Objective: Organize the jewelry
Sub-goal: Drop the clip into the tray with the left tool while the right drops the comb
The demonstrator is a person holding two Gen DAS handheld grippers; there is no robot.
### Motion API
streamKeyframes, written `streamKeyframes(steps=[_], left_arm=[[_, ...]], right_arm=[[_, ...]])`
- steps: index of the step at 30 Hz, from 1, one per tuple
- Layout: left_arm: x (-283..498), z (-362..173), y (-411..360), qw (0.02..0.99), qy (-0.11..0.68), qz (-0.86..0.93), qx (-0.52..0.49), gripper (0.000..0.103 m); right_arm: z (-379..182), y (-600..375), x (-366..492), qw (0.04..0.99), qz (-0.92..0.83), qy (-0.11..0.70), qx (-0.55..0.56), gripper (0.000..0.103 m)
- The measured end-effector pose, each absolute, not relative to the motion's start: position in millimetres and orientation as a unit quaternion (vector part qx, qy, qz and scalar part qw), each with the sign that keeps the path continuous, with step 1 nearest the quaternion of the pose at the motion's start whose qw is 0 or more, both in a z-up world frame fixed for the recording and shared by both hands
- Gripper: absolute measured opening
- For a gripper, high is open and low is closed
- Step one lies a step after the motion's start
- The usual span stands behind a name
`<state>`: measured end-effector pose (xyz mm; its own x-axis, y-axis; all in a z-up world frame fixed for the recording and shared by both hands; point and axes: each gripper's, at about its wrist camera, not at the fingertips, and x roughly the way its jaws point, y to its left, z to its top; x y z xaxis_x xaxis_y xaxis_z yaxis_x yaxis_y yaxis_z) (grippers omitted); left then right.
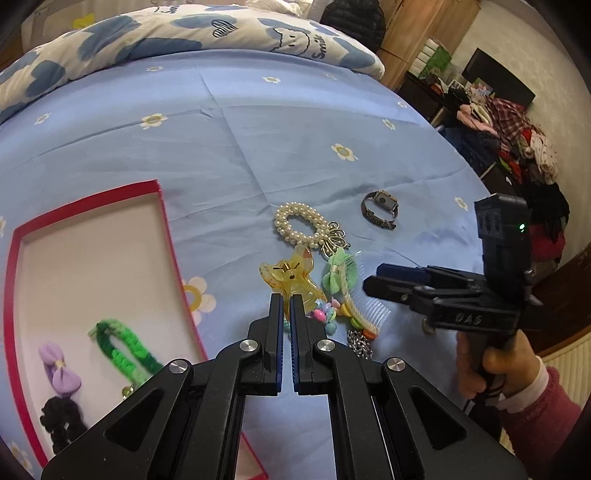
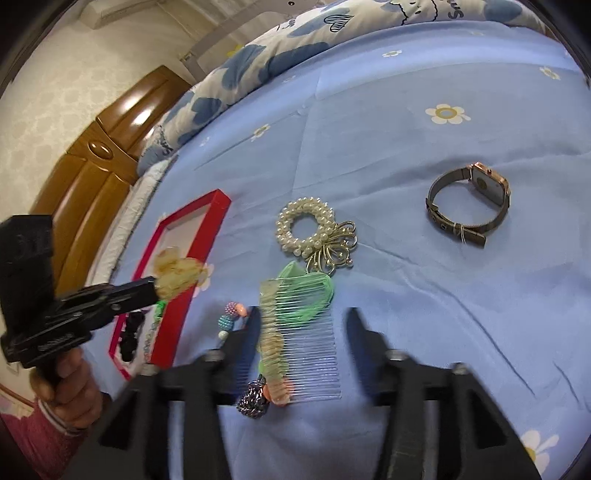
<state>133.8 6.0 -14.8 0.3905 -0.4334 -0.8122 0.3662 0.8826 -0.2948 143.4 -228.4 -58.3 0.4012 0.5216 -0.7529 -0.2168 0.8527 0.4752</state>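
left wrist fisheye: sits behind left gripper (image 1: 287, 306), looks steeply down and forward across bed (image 1: 295, 122), close above red box (image 1: 164, 221). right wrist fisheye: behind right gripper (image 2: 304, 332), same downward tilt, very close over clear comb (image 2: 310, 354). shared in both: pearl ring (image 1: 299, 229), watch (image 1: 380, 208), comb, box, quilt (image 1: 184, 33). each view catches other gripper at its edge.

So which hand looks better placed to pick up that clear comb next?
Probably the right: the right gripper is open with the comb between its fingers, while the left gripper is shut on the yellow claw clip.
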Motion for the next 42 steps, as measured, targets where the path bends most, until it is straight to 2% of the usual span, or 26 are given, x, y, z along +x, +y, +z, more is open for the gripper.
streamKeyframes(steps=[8, 10, 23, 42], left_arm=[[123.2, -12.3, 21.0, 0.836, 0.496, -0.231, -0.046, 0.002], [121.1, -10.7, 26.5, 0.838, 0.494, -0.227, -0.052, 0.002], [101.7, -4.7, 68.6, 0.85, 0.482, -0.198, -0.077, 0.002], [87.4, -9.7, 171.1, 0.868, 0.472, -0.109, -0.11, 0.002]], right_arm=[[-68.1, -196.4, 138.7, 0.828, 0.197, 0.517, 0.092, 0.056], [-66.7, -199.6, 137.7, 0.829, 0.189, 0.516, 0.102, 0.051], [-38.0, -200.9, 117.4, 0.841, 0.193, 0.486, 0.141, 0.051], [-21.9, -64.5, 111.6, 0.815, 0.3, 0.486, 0.095, 0.05]])
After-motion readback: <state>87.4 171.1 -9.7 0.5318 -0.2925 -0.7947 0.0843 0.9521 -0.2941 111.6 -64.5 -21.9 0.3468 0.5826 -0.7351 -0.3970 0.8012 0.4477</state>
